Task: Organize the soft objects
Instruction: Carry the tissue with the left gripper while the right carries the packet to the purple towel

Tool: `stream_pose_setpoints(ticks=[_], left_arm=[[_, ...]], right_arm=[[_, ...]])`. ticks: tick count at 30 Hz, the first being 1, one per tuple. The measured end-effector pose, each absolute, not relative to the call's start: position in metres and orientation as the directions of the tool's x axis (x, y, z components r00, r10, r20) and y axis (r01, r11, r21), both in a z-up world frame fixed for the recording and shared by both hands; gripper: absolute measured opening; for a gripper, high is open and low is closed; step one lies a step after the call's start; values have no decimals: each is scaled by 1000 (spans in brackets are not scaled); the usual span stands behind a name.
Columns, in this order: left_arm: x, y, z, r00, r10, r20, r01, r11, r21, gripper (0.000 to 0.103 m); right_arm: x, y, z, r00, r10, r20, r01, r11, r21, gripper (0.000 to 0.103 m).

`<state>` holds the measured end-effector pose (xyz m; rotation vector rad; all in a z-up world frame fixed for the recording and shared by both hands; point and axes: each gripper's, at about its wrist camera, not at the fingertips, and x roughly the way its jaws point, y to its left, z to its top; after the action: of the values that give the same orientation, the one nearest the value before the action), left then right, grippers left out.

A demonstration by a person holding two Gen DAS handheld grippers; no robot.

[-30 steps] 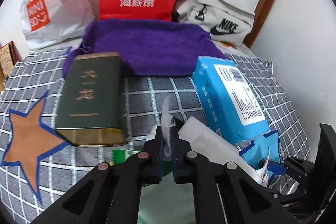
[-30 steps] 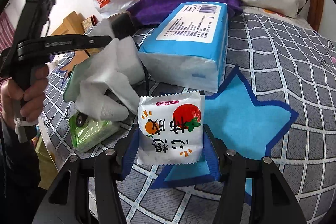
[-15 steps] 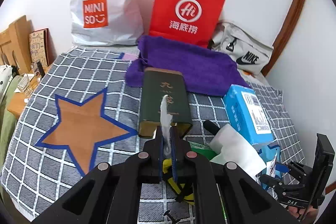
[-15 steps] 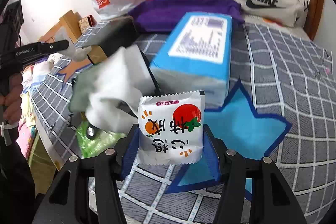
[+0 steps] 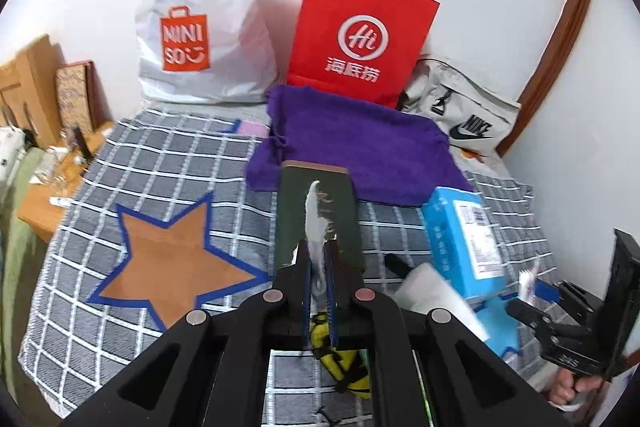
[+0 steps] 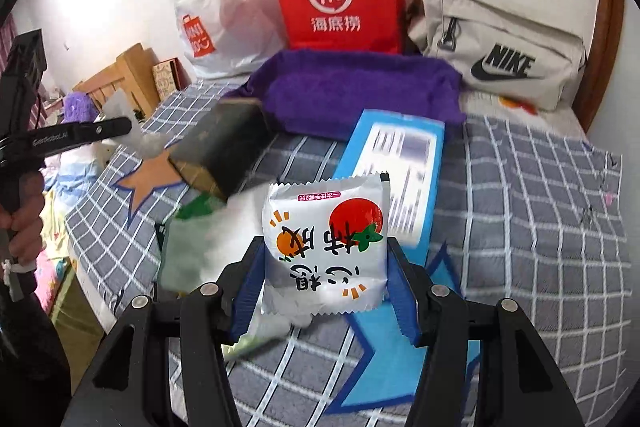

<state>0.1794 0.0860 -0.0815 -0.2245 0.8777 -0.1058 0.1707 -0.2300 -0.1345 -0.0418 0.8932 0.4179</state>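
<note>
Left tongs: my left gripper (image 5: 318, 259) is squeezed tight on a thin white tissue (image 5: 314, 223). The tissue is soft and floppy and sticks up between the blue pads.
Right tongs: my right gripper (image 6: 326, 267) is partly open and holds a shiny snack packet (image 6: 326, 243) by its two sides. The packet is flat and square with zigzag edges, and has a red tomato and an orange on it.
Bed cover: I see a grey blanket (image 5: 168, 171) with white lines and big star shapes.
Far side: a fuzzy purple towel (image 5: 360, 143) lies flat. Behind it stand a stiff red paper bag (image 5: 360, 35) and a crinkly white plastic bag (image 5: 208, 27).
Right: a smooth blue tissue pack (image 5: 460, 235) shaped like a brick.
Middle: a dark green tin box (image 5: 296, 211), long and hard.
</note>
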Motion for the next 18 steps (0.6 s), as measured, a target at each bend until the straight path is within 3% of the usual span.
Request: stream_pose_setpoints(ticks=[18], left_arm=[[279, 79, -64, 615, -173, -769, 0, 976, -220, 7]], right_arm=[[290, -235, -107, 596, 294, -747, -317, 941, 117, 57]])
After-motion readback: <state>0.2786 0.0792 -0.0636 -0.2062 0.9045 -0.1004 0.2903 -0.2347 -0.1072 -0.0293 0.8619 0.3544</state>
